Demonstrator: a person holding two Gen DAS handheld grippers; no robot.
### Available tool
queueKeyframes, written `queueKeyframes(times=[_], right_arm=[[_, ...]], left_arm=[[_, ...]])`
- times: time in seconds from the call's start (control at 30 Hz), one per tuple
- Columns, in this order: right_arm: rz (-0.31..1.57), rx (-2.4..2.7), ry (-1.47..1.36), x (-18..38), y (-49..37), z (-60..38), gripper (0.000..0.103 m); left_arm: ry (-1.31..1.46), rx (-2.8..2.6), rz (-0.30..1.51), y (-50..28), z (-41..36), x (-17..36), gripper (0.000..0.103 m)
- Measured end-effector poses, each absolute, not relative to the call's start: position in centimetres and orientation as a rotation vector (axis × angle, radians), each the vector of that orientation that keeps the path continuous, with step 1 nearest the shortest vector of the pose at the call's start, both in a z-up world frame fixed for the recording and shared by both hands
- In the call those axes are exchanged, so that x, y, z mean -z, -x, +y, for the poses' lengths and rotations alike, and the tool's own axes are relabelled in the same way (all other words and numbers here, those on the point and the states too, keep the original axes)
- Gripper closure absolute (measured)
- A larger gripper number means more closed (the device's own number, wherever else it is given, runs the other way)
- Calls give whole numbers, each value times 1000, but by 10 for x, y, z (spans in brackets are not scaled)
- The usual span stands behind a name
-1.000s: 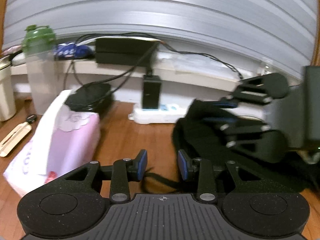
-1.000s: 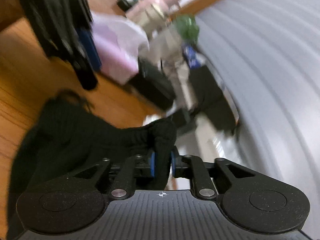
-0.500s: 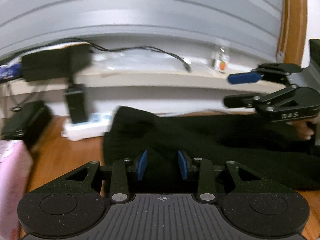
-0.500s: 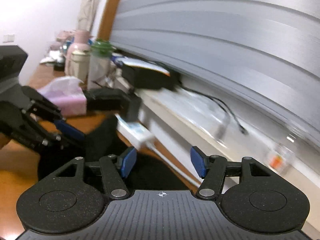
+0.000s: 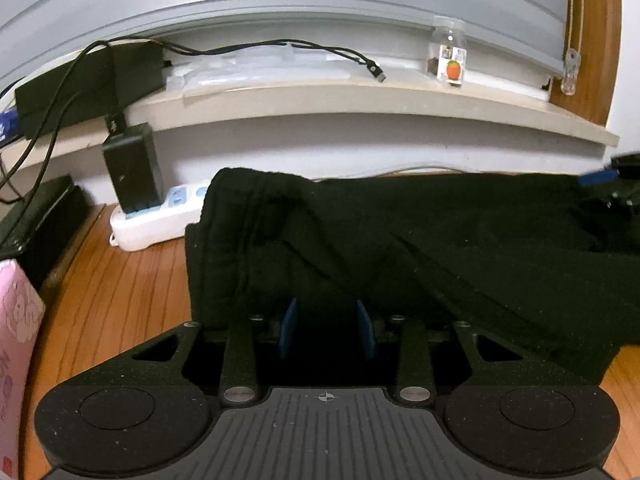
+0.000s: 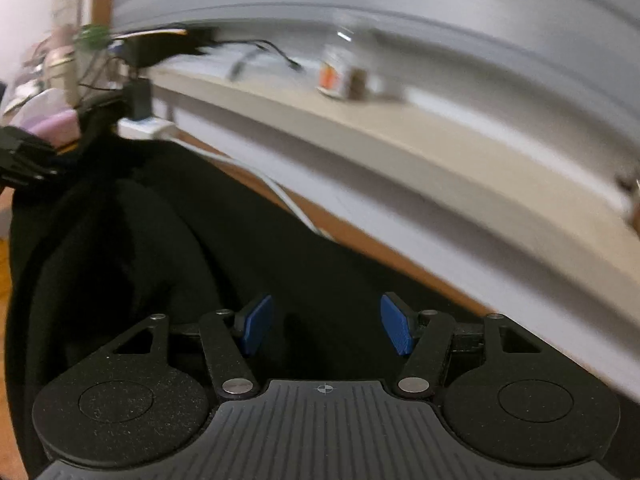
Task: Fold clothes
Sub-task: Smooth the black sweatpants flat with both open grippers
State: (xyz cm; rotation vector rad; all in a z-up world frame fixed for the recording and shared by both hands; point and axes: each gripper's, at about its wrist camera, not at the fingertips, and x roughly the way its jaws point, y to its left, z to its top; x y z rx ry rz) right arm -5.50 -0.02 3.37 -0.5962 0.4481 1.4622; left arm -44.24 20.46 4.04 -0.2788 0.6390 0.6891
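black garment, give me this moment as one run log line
stage: spreading | black garment: lying rumpled on wooden table | left gripper: open over garment | right gripper: open over garment

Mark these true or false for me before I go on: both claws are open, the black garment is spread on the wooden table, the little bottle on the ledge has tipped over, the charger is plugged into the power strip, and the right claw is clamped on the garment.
1. Both claws are open. True: the left claw and right claw each show a gap between the blue pads.
2. The black garment lies spread on the wooden table. True.
3. The small bottle on the ledge has tipped over. False: it stands upright.
4. The black charger sits in the white power strip. True.
5. The right claw is clamped on the garment. False: it is open above it.
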Motion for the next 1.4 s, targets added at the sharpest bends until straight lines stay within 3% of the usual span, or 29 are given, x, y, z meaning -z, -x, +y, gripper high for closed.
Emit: queueKeyframes(times=[0.5, 1.1, 1.3, 1.4], right_arm=[[554, -1367, 478, 0, 12, -42, 42], [537, -1344, 433, 2, 33, -70, 42], [525, -1331, 435, 1, 36, -71, 40], [503, -1315, 448, -2, 40, -73, 40]], left_arm=[[263, -678, 631, 455, 190, -33, 68], [235, -670, 640, 481, 166, -35, 67], [100, -660, 698, 467, 148, -44, 67], [24, -624, 713, 459, 135, -51, 62]])
